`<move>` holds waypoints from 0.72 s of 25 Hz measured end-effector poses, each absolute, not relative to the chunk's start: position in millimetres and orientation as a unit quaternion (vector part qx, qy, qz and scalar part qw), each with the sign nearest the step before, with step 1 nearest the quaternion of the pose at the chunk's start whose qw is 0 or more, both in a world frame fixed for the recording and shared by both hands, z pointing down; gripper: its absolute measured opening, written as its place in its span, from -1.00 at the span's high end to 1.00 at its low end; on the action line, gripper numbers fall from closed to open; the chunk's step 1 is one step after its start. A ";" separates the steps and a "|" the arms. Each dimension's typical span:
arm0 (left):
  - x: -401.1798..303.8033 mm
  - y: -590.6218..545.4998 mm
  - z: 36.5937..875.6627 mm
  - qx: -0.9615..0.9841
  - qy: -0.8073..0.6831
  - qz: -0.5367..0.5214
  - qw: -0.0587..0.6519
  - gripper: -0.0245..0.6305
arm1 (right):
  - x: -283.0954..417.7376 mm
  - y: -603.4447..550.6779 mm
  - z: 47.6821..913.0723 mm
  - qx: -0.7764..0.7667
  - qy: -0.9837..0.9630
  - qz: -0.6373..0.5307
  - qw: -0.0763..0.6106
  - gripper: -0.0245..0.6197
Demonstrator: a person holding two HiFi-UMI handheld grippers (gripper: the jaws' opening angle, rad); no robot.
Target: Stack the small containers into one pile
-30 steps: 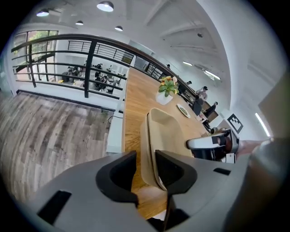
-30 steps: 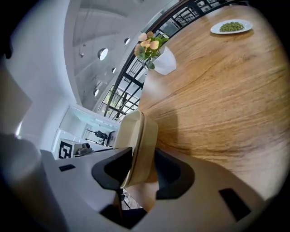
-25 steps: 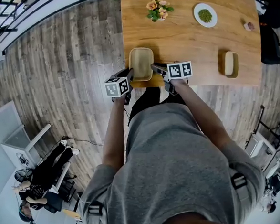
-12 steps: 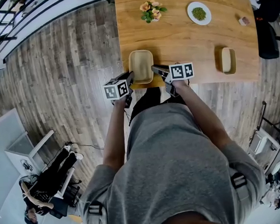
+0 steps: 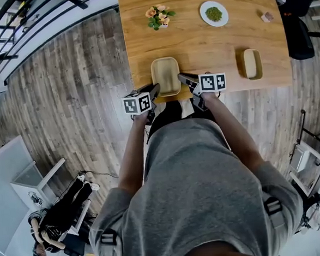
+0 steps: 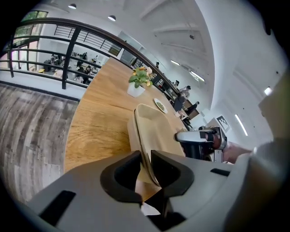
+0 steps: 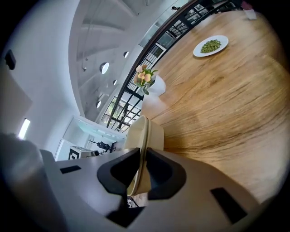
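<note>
Two grippers pinch one container [image 5: 165, 75] at the near edge of the bench [image 5: 209, 44]: left gripper [image 6: 146, 166] fingers, just eased wider, on its left rim; right gripper [image 7: 142, 168] fingers, just tightened, on its right rim. It is probably light and stiff, best held by the rims; second container [image 5: 249, 63] lies well right

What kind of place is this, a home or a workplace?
Probably an open-plan office or lab, perhaps on a raised level: a long wooden table stands near a black railing, beyond which people at desks show, under strip ceiling lights.
</note>
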State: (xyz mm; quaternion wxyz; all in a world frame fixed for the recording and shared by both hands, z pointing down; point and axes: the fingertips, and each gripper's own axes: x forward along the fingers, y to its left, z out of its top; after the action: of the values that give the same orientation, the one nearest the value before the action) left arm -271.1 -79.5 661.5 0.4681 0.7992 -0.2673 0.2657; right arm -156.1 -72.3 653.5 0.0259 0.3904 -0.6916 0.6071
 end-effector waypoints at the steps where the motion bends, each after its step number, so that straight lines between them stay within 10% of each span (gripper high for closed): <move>1: -264.4 -77.2 660.8 0.801 -0.261 0.265 0.469 0.67 | -149.6 -71.0 652.3 0.395 -0.691 0.605 0.024 0.75; 18: -129.5 -54.2 649.2 0.818 -0.201 0.272 0.464 0.63 | -15.8 -43.5 639.1 0.459 -0.672 0.582 -0.009 0.77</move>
State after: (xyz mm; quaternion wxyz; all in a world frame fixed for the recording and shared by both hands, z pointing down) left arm -129.5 -54.2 649.2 0.4643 0.8185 -0.2008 0.2723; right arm -15.8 -43.5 639.1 -0.0086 0.4589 -0.6716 0.5816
